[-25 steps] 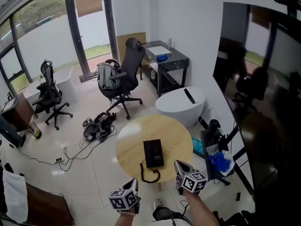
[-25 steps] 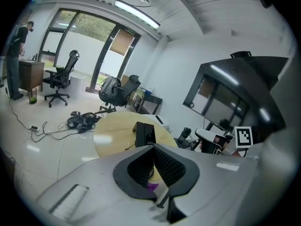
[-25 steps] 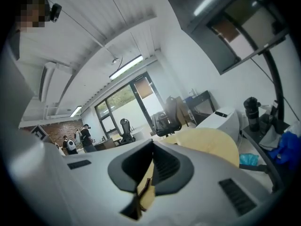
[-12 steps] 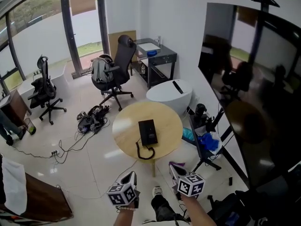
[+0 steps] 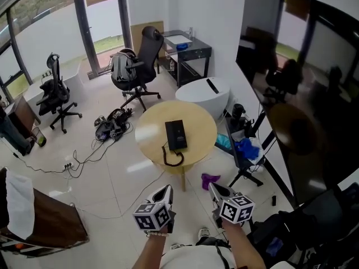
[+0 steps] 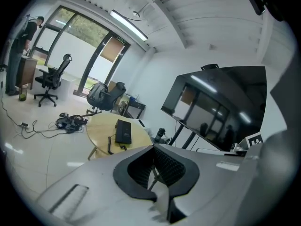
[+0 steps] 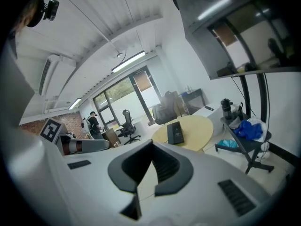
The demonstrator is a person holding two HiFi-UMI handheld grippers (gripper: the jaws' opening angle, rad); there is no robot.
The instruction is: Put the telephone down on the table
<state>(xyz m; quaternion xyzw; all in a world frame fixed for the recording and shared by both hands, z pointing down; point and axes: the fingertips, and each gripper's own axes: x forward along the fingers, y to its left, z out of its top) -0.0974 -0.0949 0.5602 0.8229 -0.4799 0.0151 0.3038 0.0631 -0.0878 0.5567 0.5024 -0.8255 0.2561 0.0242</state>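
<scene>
The black telephone (image 5: 175,134) lies flat on the round wooden table (image 5: 199,129), its coiled cord (image 5: 173,157) looping at the table's near edge. Both grippers hang over the floor well short of the table, apart from the phone. My left gripper (image 5: 166,193) is shut with nothing in it, and so is my right gripper (image 5: 215,188). In the left gripper view the telephone (image 6: 123,131) shows far beyond the shut left gripper (image 6: 153,148). The right gripper view shows the telephone (image 7: 175,133) on the table (image 7: 200,128) past the shut right gripper (image 7: 151,146).
Behind the table stand a white oval table (image 5: 208,94), a black desk (image 5: 188,52) and office chairs (image 5: 137,72). Cables (image 5: 112,129) lie on the floor at left. A large dark screen (image 5: 291,94) and a stand with blue cloth (image 5: 245,148) are at right. A brown cabinet (image 5: 47,226) sits lower left.
The view and both grippers have drawn back from the table, which now looks smaller and farther. The telephone stays on the table. Both grippers remain shut.
</scene>
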